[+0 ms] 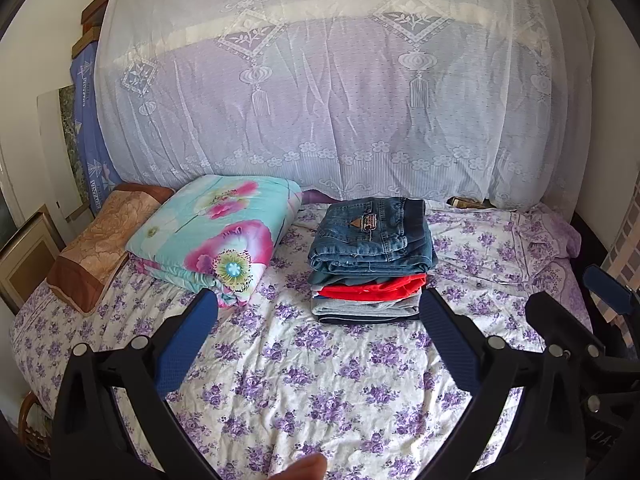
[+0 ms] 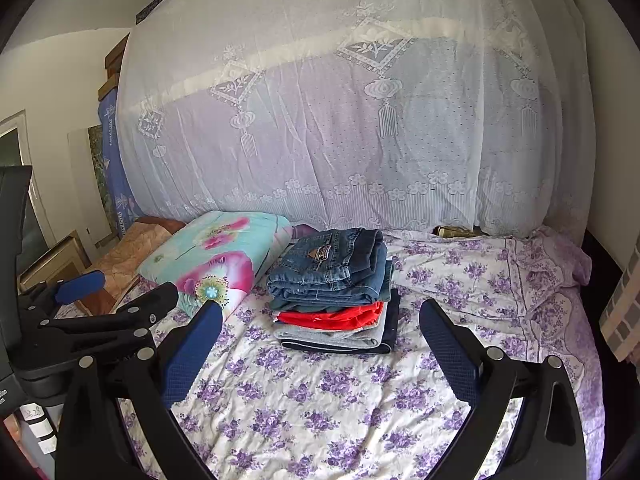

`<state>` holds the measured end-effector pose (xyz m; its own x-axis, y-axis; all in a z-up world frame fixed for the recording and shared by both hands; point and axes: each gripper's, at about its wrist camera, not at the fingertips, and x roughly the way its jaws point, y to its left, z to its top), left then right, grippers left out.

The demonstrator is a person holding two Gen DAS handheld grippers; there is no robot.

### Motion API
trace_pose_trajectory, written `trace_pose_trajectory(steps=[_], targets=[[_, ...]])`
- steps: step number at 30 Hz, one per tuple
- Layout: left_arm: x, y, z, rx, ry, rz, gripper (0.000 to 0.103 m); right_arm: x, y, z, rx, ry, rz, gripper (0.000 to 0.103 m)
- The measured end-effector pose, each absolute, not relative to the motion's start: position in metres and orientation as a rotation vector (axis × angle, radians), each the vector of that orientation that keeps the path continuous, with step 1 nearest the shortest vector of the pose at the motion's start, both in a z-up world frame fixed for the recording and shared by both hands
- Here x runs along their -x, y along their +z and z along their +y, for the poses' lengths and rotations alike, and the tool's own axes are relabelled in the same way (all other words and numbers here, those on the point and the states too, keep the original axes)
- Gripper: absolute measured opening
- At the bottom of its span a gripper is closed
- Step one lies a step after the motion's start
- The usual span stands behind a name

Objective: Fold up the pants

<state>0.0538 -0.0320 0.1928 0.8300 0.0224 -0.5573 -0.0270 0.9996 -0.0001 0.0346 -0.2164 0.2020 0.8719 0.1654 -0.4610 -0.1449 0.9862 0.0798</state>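
Left gripper (image 1: 320,312) hovers above the near part of the bed sheet (image 1: 320,392), blue pads spread wide, nothing between them. Right gripper (image 2: 320,320) same: fingers wide apart, empty, held over the sheet. Each gripper shows at the edge of the other's view: right one at the far right in the left wrist view, left one at the left in the right wrist view.

Stack of folded clothes (image 1: 370,258) sits on the purple-flower sheet, mid-bed, beyond both grippers and not touched by either. Folded jeans (image 1: 372,236) lie on top, waistband and leather patch facing up. Under them a red garment (image 1: 372,290), then grey pieces, and a dark one at the bottom.

Left of the stack, just beside it, lies a folded floral quilt (image 1: 216,236), turquoise with pink flowers. Further left is a brown-orange pillow (image 1: 100,244), touching the quilt. Behind everything, along the far side of the bed, hangs a white lace cover (image 1: 340,92) draped over a large bulk. A fingertip (image 1: 304,470) shows at the bottom edge in the left wrist view.
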Motion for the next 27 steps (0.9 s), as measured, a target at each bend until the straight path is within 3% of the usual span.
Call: trace_pose_trajectory(steps=[27], targets=[[-0.0528, 0.1931, -0.0345, 0.005, 0.027, 0.592, 0.098, -0.0305, 0.204, -0.2176, -0.048, 0.161, 0.479, 0.099]])
